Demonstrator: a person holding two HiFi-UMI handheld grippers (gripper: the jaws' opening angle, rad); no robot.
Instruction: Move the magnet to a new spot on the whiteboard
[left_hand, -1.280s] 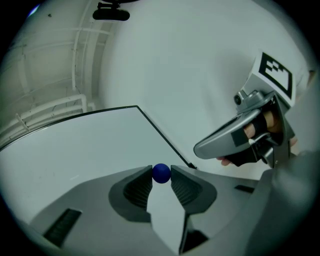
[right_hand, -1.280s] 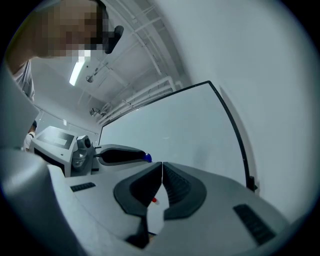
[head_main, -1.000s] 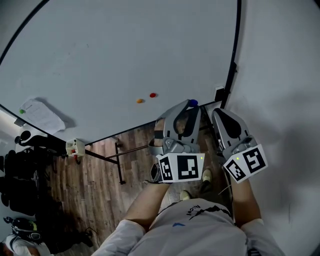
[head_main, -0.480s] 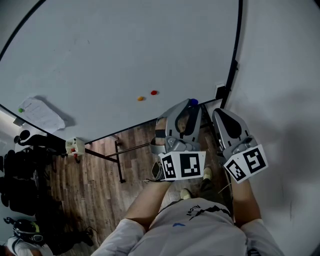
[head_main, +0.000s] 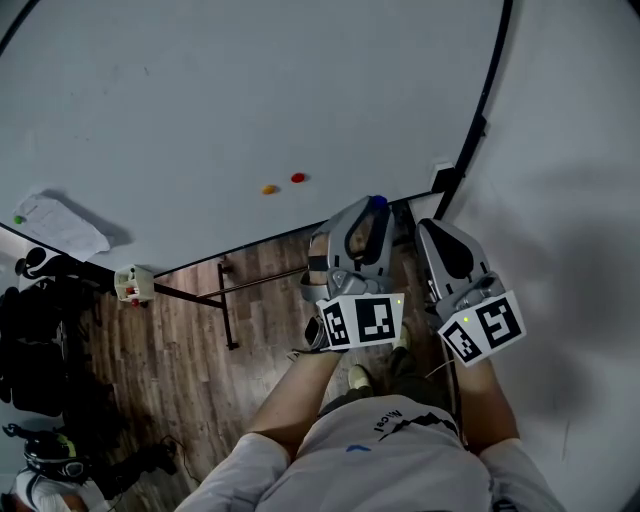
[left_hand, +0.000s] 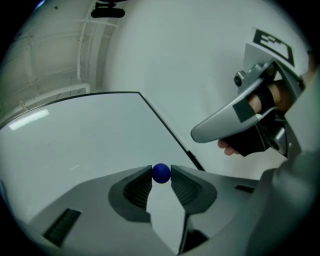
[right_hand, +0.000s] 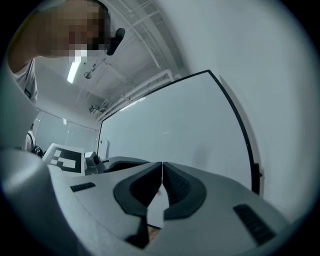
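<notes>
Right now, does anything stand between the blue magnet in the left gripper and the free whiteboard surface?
Nothing visible does. The left gripper is shut on the blue magnet, facing bare whiteboard; the red magnet and orange magnet sit aside.

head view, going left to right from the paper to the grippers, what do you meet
paper → orange magnet → red magnet → blue magnet, gripped by the left gripper → right gripper, jaws shut with nothing between them
</notes>
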